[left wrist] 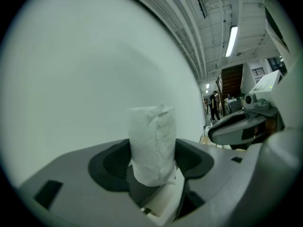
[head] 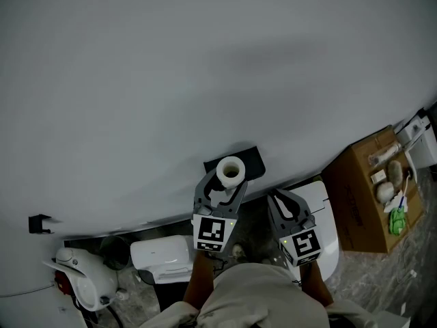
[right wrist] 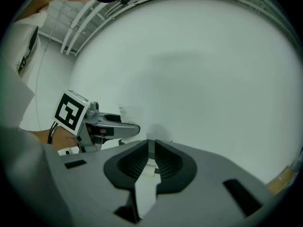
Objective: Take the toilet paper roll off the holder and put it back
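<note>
A white toilet paper roll (head: 231,171) stands upright between the jaws of my left gripper (head: 229,178), which is shut on it. In the left gripper view the roll (left wrist: 152,141) fills the gap between the dark pads (left wrist: 113,162), close to the pale wall. The black holder (head: 251,160) sits on the wall just behind and to the right of the roll. My right gripper (head: 274,197) hangs to the right of the left one, jaws shut with nothing held. The right gripper view shows its own jaws (right wrist: 151,151) closed and the left gripper (right wrist: 111,129) with the roll (right wrist: 130,113) off to the left.
A white toilet (head: 326,214) lies below the right gripper. A cardboard box (head: 360,200) with small items stands at the right. At lower left are a white lidded container (head: 162,255) and a white appliance (head: 85,279). A black bracket (head: 39,223) is on the wall at left.
</note>
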### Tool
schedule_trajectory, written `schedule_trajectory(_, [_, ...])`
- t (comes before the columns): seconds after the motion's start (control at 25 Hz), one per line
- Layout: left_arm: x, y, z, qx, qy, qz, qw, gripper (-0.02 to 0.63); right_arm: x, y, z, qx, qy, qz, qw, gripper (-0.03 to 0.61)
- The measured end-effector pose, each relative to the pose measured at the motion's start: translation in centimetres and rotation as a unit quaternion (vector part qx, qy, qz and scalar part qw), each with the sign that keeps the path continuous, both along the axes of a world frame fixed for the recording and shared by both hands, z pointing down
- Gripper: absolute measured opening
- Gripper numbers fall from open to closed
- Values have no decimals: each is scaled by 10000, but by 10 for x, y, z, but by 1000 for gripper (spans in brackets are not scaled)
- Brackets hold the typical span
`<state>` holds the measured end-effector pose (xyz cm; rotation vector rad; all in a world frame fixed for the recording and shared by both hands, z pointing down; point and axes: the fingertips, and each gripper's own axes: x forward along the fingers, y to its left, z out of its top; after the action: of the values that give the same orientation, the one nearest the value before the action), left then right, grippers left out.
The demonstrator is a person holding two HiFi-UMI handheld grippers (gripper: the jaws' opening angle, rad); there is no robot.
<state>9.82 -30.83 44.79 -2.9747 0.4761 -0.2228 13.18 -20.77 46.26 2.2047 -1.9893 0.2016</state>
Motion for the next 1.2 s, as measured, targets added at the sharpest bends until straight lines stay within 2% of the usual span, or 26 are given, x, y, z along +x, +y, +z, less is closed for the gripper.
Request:
schedule_trajectory(0.44, [15, -19, 16, -185, -321, -49, 9993, 293, 1, -12, -2, 56, 11, 95, 9999, 37])
schedule_trajectory(0.76, [17, -26, 30, -98, -647, -138, 9978, 295, -1, -13, 2, 0, 13, 171, 9999, 37])
schedule_trajectory(1.2, [16, -26, 30, 4, -568, -222, 9981, 307, -1, -6, -1, 38, 55, 218, 9997, 37])
